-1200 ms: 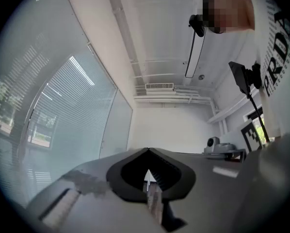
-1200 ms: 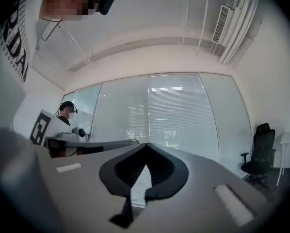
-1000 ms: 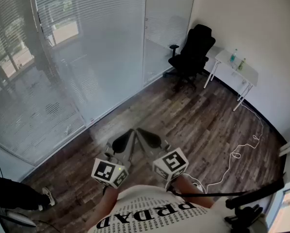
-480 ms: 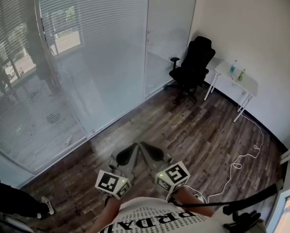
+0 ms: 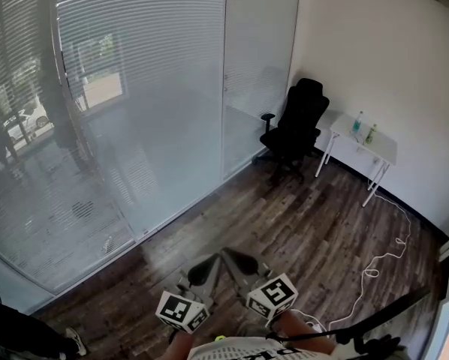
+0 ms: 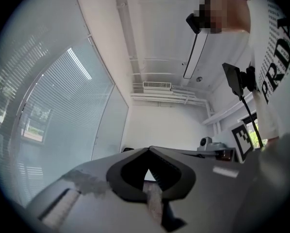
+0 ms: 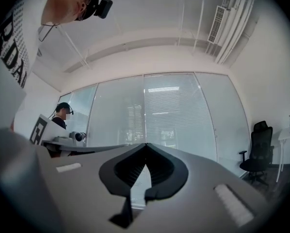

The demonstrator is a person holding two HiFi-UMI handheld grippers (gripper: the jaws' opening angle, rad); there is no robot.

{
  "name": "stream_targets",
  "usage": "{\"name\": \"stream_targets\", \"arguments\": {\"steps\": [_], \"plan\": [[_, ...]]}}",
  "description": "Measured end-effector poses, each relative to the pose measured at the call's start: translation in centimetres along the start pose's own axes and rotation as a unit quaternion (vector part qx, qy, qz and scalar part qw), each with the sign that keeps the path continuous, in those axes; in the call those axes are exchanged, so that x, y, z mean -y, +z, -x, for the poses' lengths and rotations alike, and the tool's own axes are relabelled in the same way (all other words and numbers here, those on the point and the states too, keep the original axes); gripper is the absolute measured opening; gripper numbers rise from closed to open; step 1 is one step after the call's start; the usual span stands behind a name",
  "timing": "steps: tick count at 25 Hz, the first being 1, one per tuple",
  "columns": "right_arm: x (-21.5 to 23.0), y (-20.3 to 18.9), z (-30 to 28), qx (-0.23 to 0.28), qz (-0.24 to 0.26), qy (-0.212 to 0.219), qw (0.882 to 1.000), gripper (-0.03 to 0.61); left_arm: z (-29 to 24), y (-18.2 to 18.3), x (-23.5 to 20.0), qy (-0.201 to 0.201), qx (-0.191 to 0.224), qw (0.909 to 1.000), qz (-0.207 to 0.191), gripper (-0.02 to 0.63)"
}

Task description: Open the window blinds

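Observation:
White slatted blinds hang shut behind the glass wall on the left of the room. They also show as blinds ahead of the right gripper and as blinds to the left in the left gripper view. Both grippers are held low, close to the person's body and far from the glass. My left gripper is shut, with its tips meeting and nothing between them. My right gripper is beside it, also shut and empty.
A black office chair stands by the far corner, beside a small white table with bottles. A white cable trails over the wood floor. A black stand is at lower right. Another person stands by the glass.
The head view has tipped upward, so the grippers sit lower in the picture and more of the blinds and wall shows. Both grippers stay shut and side by side.

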State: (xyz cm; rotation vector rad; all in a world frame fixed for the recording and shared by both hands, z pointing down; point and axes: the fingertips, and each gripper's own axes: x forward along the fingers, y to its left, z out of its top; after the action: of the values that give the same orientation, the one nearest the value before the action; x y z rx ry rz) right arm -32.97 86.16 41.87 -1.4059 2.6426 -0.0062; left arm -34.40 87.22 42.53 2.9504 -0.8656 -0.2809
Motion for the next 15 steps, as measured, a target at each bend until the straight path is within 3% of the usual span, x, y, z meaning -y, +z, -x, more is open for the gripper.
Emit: {"name": "stream_targets", "arguments": {"steps": [9,15], "plan": [[4.8,0.0,-2.1,-0.007,-0.024,0.009,1.000,0.002,-4.6,-0.8,-2.0,0.015,-0.016,0.9998,-0.001,-0.009],[10.6,1.3,-3.9,-0.007,-0.020,0.017,1.000,0.002,-10.6,-0.2,-3.9,0.031,-0.026,0.9991,-0.010,-0.008]]}}
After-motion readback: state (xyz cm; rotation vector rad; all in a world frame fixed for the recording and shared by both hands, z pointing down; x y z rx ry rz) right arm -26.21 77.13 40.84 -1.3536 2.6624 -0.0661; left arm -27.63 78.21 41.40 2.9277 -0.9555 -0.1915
